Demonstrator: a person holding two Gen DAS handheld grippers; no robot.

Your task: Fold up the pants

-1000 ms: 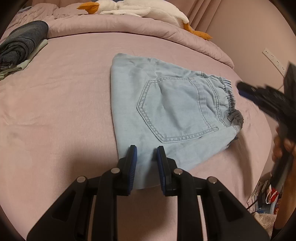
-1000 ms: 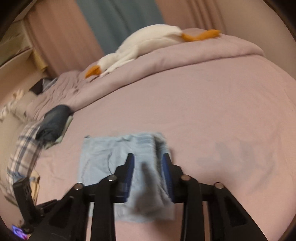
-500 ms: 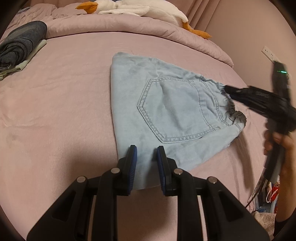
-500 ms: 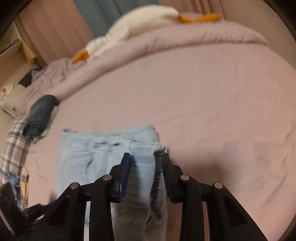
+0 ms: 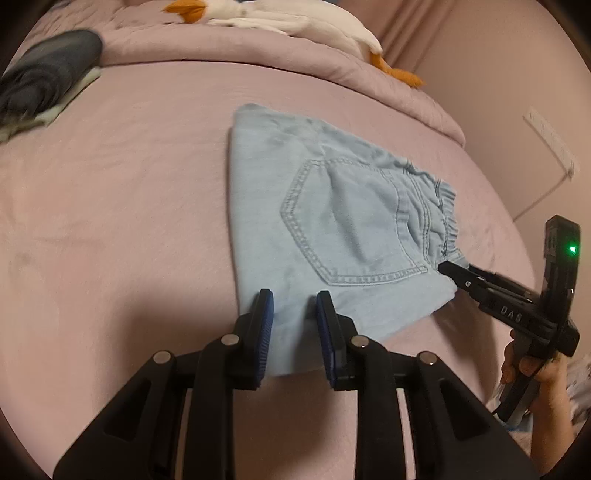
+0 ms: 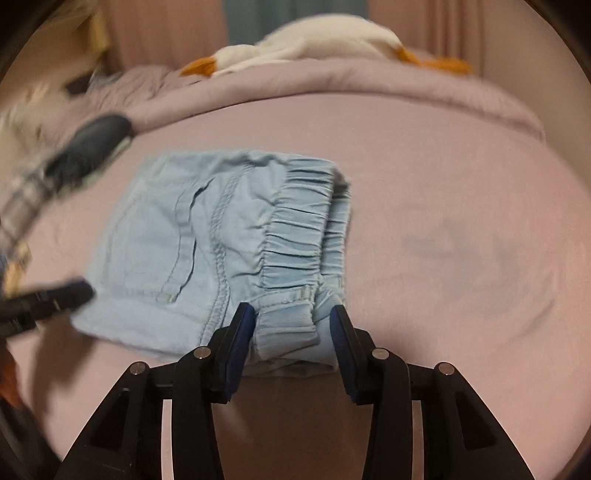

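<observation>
Denim pants, light blue, lie folded into a compact packet on the pink bed, with the back pocket up and the elastic waistband at the right side of the packet. The left gripper stands over the near edge of the packet; its jaws are apart and nothing is between them. The right gripper is at the waistband corner, its jaws spread wide on both sides of the folded band, not yet pressed on it. In the left view its tip touches that corner, and a hand holds its handle. A dark rolled garment lies far at the left. A white toy goose rests on the duvet behind.
</observation>
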